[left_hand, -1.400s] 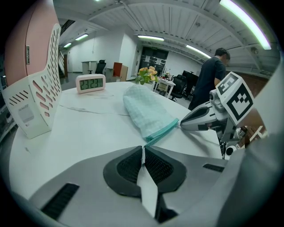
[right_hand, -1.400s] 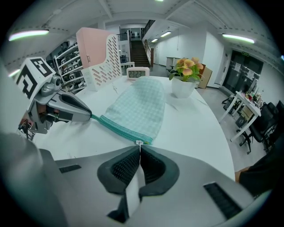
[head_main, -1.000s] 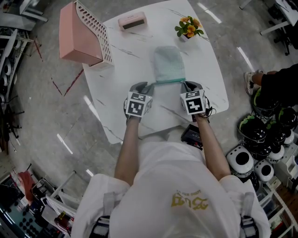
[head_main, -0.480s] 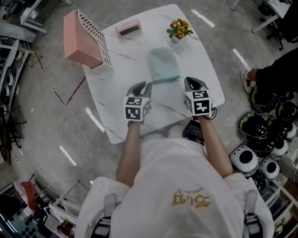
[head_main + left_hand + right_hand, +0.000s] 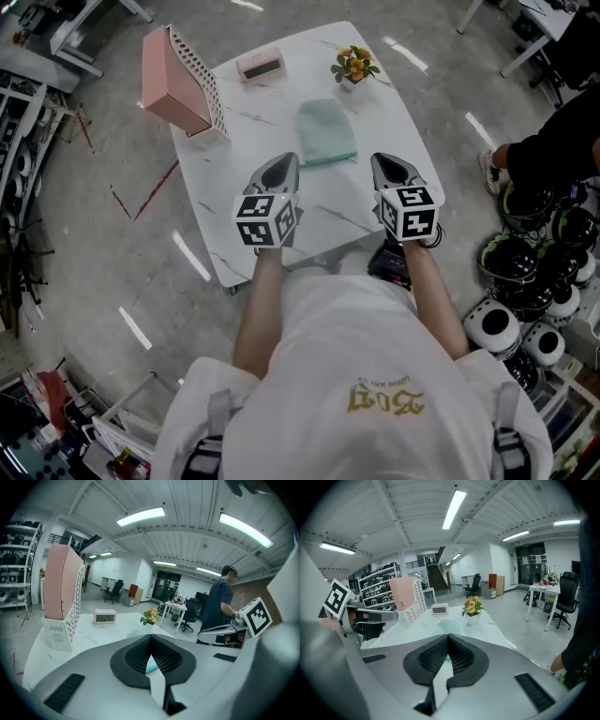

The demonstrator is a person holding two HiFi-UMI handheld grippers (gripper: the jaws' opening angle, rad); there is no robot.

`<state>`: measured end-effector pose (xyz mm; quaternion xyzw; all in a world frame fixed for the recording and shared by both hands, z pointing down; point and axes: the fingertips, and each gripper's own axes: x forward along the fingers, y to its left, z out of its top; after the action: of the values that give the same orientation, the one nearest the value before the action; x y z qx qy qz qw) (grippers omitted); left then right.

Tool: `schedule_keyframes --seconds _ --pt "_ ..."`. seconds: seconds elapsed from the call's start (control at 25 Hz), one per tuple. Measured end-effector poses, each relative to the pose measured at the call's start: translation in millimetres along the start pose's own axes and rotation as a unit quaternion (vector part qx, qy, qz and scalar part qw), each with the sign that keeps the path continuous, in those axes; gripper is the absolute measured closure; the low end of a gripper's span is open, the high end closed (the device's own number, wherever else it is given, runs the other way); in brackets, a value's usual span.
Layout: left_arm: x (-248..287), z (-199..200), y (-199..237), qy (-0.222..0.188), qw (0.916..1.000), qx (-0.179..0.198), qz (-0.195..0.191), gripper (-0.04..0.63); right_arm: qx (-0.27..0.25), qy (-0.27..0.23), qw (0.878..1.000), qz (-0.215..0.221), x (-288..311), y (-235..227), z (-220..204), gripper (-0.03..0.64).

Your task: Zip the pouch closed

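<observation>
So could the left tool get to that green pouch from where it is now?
Probably yes. The left tool hovers just short of the pouch, with only bare table between them. Its jaws are shut, so they would need opening first.

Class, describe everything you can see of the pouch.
The pouch is pale mint green, soft-looking fabric, roughly rectangular with a rounded far end. A darker teal strip, likely the zip, runs along its near edge. It lies flat on the white marbled table, nearer than the flowers. Neither the left gripper nor the right gripper touches it.
</observation>
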<state>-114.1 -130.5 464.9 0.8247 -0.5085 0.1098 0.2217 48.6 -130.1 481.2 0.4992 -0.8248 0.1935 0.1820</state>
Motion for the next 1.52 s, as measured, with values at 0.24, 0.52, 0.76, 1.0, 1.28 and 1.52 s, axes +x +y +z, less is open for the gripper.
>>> schedule_keyframes --seconds 0.24,0.52,0.76,1.0,1.28,1.52 --pt "-13.6 9.0 -11.9 -0.017 0.9997 0.018 -0.002 0.578 0.009 -0.017 1.000 0.003 -21.9 4.9 4.3 0.604" --pt "-21.5 9.8 -12.3 -0.020 0.9997 0.015 0.001 0.578 0.015 -0.032 0.999 0.007 -28.8 10.7 11.7 0.604" --pt "-21.1 5.3 -11.0 -0.014 0.9998 0.013 -0.001 0.578 0.012 -0.028 0.999 0.009 -25.1 14.8 10.1 0.604" --pt "-22.0 5.3 -6.8 -0.014 0.9999 0.009 -0.002 0.578 0.011 -0.025 1.000 0.010 -22.4 18.6 11.4 0.604" --pt "-22.2 7.5 -3.5 -0.019 0.9998 0.004 -0.001 0.578 0.009 -0.023 1.000 0.009 -21.7 18.7 11.1 0.604" --pt "-24.5 3.7 0.5 -0.017 0.9999 0.002 0.004 0.578 0.007 -0.021 1.000 0.012 -20.6 20.5 9.1 0.604"
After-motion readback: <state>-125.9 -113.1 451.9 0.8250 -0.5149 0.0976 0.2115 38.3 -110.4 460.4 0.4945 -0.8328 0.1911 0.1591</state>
